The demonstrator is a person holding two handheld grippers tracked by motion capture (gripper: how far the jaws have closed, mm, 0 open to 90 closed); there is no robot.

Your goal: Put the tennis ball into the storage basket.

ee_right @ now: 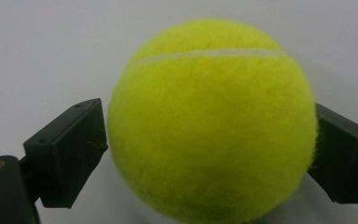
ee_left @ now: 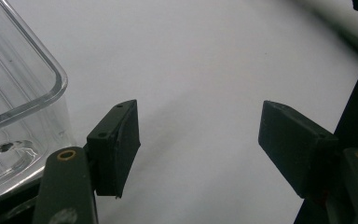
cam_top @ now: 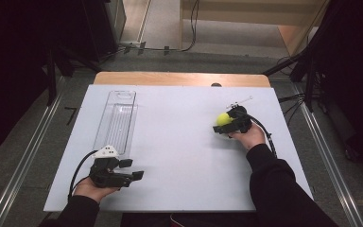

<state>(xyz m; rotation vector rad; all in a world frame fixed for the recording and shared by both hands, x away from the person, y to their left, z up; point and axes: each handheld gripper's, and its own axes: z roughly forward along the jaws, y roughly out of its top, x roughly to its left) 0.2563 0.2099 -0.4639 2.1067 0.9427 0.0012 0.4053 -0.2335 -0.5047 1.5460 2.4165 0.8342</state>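
Note:
A yellow tennis ball (cam_top: 223, 118) lies at the right middle of the white table (cam_top: 179, 156). My right gripper (cam_top: 222, 124) is shut on the tennis ball (ee_right: 214, 126), with one black jaw pressed to each side of it. A clear plastic tray (cam_top: 116, 118) lies lengthwise at the table's left. Just below its near end my left gripper (cam_top: 133, 169) stands open, pointing right. In the left gripper view the jaws of the left gripper (ee_left: 198, 126) are wide apart over bare table, and the tray's corner (ee_left: 23, 93) is at the left.
The wooden desk edge (cam_top: 179, 78) shows behind the white surface, with a small dark object (cam_top: 216, 85) on it. Metal rails (cam_top: 26, 156) run along both sides of the table. Dark stands and cables are at the far right (cam_top: 302, 94).

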